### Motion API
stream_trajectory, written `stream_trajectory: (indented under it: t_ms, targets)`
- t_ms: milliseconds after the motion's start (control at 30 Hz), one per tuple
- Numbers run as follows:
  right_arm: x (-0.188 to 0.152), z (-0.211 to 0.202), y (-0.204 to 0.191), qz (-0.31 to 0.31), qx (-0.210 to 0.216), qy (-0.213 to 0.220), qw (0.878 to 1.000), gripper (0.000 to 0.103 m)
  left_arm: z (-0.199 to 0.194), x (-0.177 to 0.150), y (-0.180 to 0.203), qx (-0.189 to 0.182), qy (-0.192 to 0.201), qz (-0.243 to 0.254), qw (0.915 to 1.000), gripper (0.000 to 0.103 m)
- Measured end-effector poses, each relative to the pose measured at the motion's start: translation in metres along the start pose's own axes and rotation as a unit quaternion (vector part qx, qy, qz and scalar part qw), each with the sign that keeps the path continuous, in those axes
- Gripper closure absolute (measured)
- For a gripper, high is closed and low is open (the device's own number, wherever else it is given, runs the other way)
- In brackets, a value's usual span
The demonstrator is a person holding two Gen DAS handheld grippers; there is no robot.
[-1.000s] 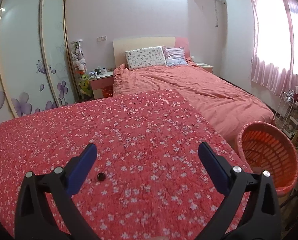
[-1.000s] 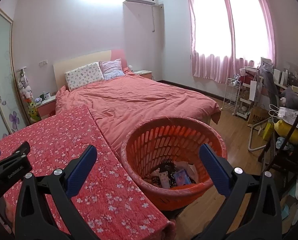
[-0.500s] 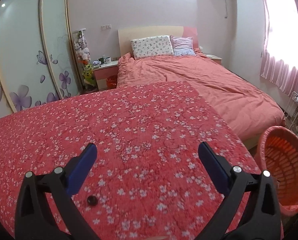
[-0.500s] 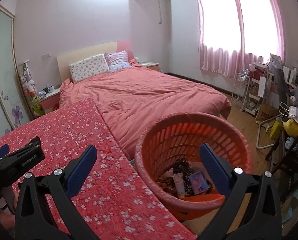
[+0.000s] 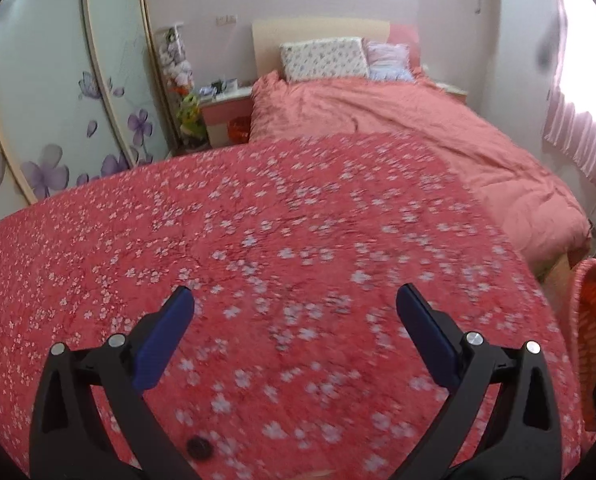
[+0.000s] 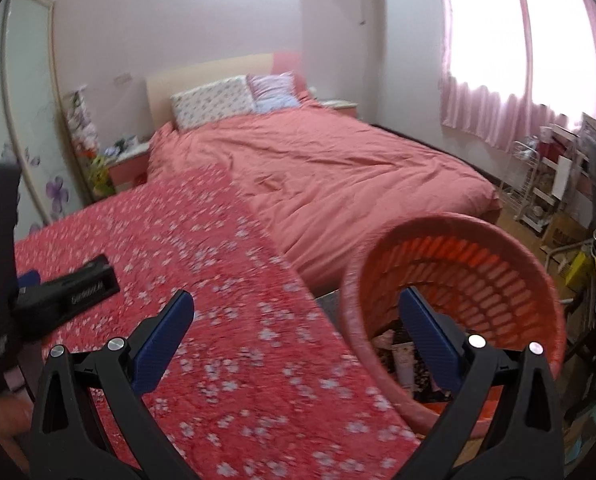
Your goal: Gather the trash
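Nearest, a small dark round bit lies on the flowered cloth beside the left gripper, whose jaws gape empty. Drop straight over it, then pinch. The right gripper is likewise spread and empty, with the orange basket farther right.

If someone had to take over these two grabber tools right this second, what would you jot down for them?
Left gripper: open, empty, over the floral red cover.
Right gripper: open, empty, by the orange basket.
The basket stands on the floor off the cover's right edge and already holds several pieces of trash.
One small dark round object lies on the cover just below the left gripper; what it is can't be told. No other trash shows on the cover.
Left to do: probably pick that up with the left gripper and drop it in the basket.
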State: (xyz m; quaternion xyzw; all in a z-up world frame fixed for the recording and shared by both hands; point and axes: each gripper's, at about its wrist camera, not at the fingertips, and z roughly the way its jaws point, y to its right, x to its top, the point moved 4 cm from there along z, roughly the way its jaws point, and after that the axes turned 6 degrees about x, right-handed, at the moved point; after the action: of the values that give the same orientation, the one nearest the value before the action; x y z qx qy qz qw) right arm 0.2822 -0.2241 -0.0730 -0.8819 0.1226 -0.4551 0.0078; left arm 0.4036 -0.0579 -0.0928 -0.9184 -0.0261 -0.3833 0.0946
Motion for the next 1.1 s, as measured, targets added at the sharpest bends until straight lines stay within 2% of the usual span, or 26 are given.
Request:
stream_trajectory:
  t_ms: [267,433,533,700,1100]
  targets:
    - [-0.001,0.037,-0.029,-0.020,0.049,-0.072,0.996,0.002,0.056,0.012,-0.020,-0.005,-0.084,-0.030,0.9960,0.004]
    - [-0.008,0.053,-0.041,-0.040,0.052,-0.098,0.993,0.002,0.074,0.010,-0.020,-0.010,-0.109,-0.033,0.9935,0.004]
    - [-0.012,0.063,-0.046,-0.042,0.065,-0.126,0.989,0.002,0.075,0.012,-0.019,-0.010,-0.102,-0.034,0.9941,0.004]
    - [-0.018,0.072,-0.049,-0.050,0.061,-0.154,0.985,0.002,0.080,0.014,-0.017,-0.013,-0.093,-0.031,0.9951,0.003]
    - [-0.019,0.073,-0.054,-0.064,0.052,-0.159,0.984,0.002,0.086,0.016,-0.015,-0.015,-0.094,-0.032,0.9950,0.003]
